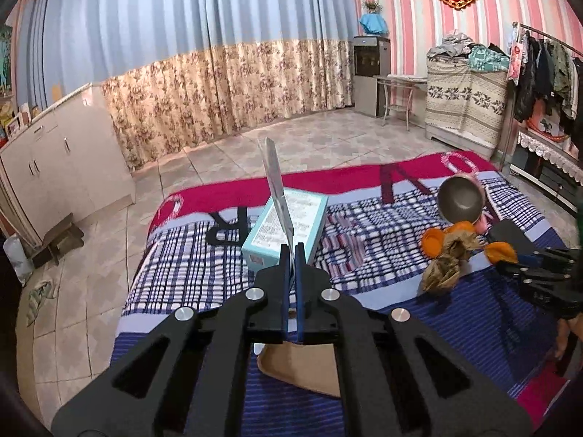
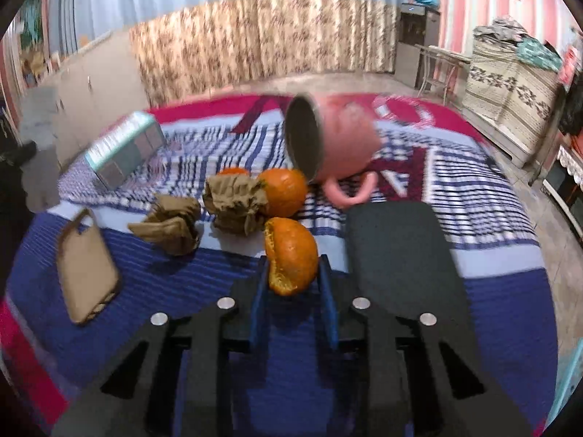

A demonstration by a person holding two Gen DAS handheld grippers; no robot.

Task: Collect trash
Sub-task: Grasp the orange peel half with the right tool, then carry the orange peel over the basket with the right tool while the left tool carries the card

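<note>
Right tool [image 2: 293, 273] grips one orange peel [image 2: 291, 255] at lower centre. Left tool [image 1: 290, 255] is closed on a thin flat sheet [image 1: 278, 185]. On the bed [image 2: 492, 240]: two further peels, two crumpled papers [image 2: 171, 224], one tipped, empty pink mug [image 2: 328, 138].

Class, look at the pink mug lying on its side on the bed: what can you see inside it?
The pink mug shows only a dark grey inner wall near its mouth; no trash is visible there. Its bottom is shadowed and blurred, so anything deep inside cannot be seen.
</note>
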